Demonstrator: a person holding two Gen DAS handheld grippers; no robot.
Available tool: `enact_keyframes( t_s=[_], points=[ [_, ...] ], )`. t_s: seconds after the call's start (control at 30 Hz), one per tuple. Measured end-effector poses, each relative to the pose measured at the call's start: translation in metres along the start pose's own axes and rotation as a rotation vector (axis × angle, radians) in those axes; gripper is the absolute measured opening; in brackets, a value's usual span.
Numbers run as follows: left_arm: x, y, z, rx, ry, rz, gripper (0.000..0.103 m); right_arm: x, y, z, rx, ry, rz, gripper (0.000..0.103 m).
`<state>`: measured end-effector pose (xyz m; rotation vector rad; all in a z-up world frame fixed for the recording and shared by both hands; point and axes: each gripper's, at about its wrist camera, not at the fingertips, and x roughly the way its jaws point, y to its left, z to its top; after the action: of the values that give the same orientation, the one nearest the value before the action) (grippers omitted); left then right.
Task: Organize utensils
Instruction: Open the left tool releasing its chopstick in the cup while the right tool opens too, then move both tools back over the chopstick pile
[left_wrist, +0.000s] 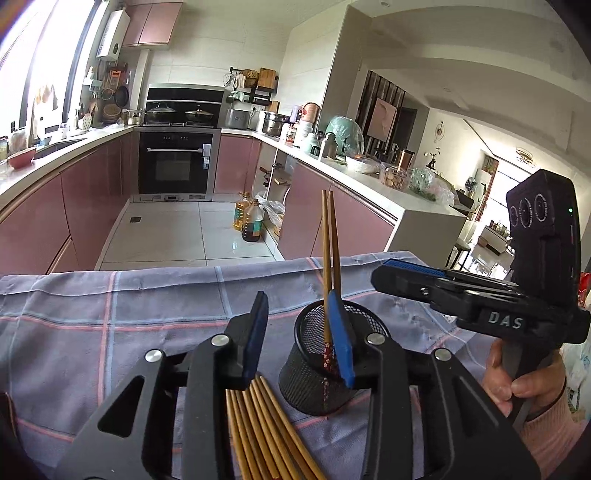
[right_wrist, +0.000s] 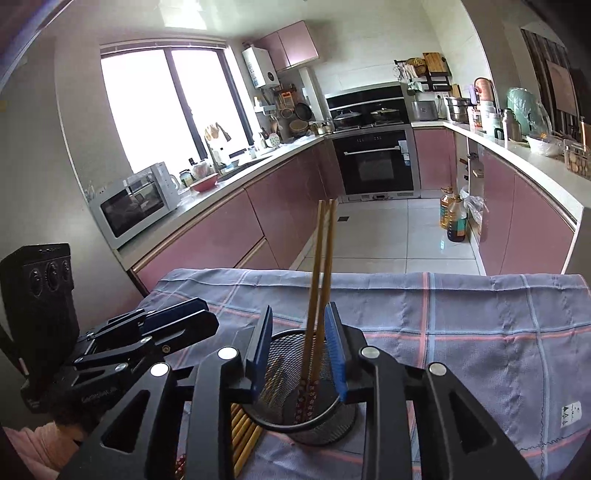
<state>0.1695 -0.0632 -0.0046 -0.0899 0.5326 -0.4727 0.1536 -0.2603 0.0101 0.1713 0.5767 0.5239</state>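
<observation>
A black mesh cup (left_wrist: 314, 384) stands on the checked cloth (left_wrist: 110, 314), with two wooden chopsticks (left_wrist: 328, 258) upright in it. Several more chopsticks (left_wrist: 266, 435) lie flat on the cloth under my left gripper (left_wrist: 301, 339), which is open and empty, just left of and above the cup. In the right wrist view my right gripper (right_wrist: 299, 350) is open directly over the cup (right_wrist: 314, 417), its fingers on either side of the two standing chopsticks (right_wrist: 321, 266) without gripping them. The right gripper also shows in the left wrist view (left_wrist: 413, 273); the left one shows in the right wrist view (right_wrist: 173, 317).
The cloth-covered table's far edge (right_wrist: 369, 275) drops to a tiled kitchen floor. Pink cabinets and counters (left_wrist: 351, 221) run along both sides, with oil bottles (left_wrist: 249, 218) on the floor and an oven (left_wrist: 173, 162) at the back.
</observation>
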Motion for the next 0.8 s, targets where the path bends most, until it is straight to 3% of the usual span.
enact_keyframes(
  t_s=[0.13, 0.23, 0.5, 0.8],
  points=[
    [-0.019, 0.01, -0.017, 0.017, 0.026, 0.027, 0.038, -0.019, 0.02, -0.02, -0.044, 0.001, 0.083, 0.043],
    [-0.024, 0.017, -0.036, 0.036, 0.069, 0.054, 0.039, -0.018, 0.032, -0.039, -0.055, 0.047, 0.118, 0.043],
    [-0.025, 0.035, -0.088, 0.018, 0.188, 0.094, 0.039, 0.022, 0.044, -0.091, -0.034, 0.213, 0.066, 0.043],
    [-0.016, 0.038, -0.124, 0.003, 0.278, 0.097, 0.039, 0.042, 0.048, -0.113, -0.029, 0.272, 0.003, 0.043]
  ],
)
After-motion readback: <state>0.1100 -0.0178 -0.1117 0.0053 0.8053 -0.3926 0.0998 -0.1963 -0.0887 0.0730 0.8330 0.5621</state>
